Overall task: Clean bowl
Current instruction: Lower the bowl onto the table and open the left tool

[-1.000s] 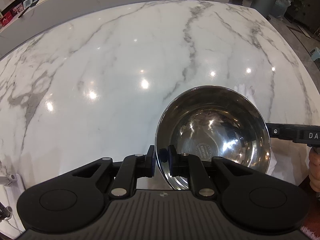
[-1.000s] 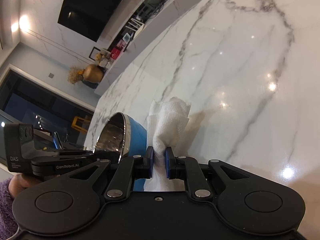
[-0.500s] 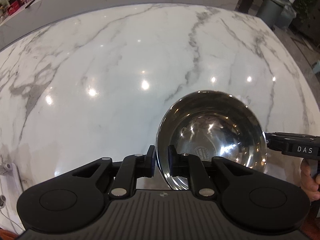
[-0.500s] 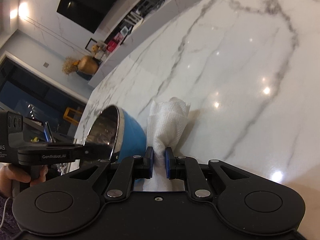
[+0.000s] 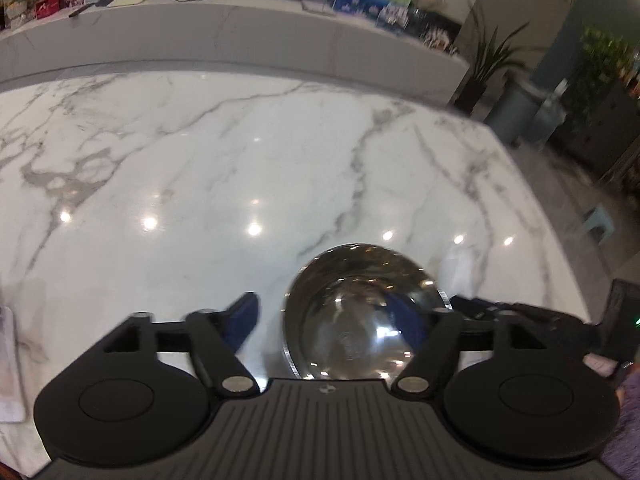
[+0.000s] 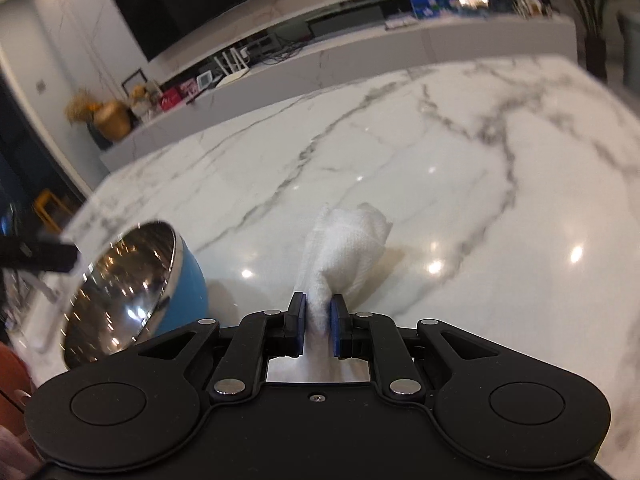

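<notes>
Left tool spread wide, astride bowl on marble surface. Right tool pinches paper towel. Judgement: steady rim before wiping, swirl towel inside steel wall.

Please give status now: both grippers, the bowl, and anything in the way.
Left gripper open, fingers either side of bowl. Right gripper shut on paper towel. Bowl on marble table, steel inside, blue outside. Nothing blocking.

No text can be read in either view. A round stamp on the floor of the bowl is too blurred to make out.
</notes>
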`<state>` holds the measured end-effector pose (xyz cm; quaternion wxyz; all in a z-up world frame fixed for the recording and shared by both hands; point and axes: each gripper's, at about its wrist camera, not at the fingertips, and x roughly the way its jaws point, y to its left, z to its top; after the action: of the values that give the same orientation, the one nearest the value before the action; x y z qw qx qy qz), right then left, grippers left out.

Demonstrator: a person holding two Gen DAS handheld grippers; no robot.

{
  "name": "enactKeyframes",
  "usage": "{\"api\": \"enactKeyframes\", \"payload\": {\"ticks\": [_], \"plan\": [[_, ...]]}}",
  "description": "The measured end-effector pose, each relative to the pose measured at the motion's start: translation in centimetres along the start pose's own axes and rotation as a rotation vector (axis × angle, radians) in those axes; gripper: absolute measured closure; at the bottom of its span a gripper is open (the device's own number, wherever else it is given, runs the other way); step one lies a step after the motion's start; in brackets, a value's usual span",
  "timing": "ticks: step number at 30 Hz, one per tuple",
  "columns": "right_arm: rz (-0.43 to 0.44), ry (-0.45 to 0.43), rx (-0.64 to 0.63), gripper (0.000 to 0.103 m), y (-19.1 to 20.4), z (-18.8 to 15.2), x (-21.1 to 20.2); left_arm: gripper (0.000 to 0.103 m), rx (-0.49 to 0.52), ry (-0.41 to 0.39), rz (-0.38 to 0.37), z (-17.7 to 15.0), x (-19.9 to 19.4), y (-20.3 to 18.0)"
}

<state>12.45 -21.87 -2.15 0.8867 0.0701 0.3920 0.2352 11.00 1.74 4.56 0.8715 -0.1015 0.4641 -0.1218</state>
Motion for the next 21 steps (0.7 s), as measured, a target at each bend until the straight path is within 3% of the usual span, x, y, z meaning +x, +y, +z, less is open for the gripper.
{"api": "enactKeyframes", "payload": {"ticks": [9, 13, 16, 21], "plan": [[-0.080, -0.051, -0.071, 0.080, 0.7, -0.5, -0.6, 0.023, -0.054, -0.165, -0.028, -1.1, -2.0, 0.5], [-0.136, -0.152, -0.073, 0.046, 1.4, -0.8, -2.3, 0.022, -0.049, -0.237, -0.025, -1.9, -2.8, 0.4], [-0.186, -0.247, -0.081, 0.032, 2.7, -1.6, -4.0, 0.022, -0.037, -0.281, -0.002, -2.6, -3.0, 0.2], [-0.303, -0.297, -0.086, 0.019, 5.3, -3.3, -5.4, 0.021, 0.004, -0.366, 0.080, -4.2, -3.4, 0.0]]}}
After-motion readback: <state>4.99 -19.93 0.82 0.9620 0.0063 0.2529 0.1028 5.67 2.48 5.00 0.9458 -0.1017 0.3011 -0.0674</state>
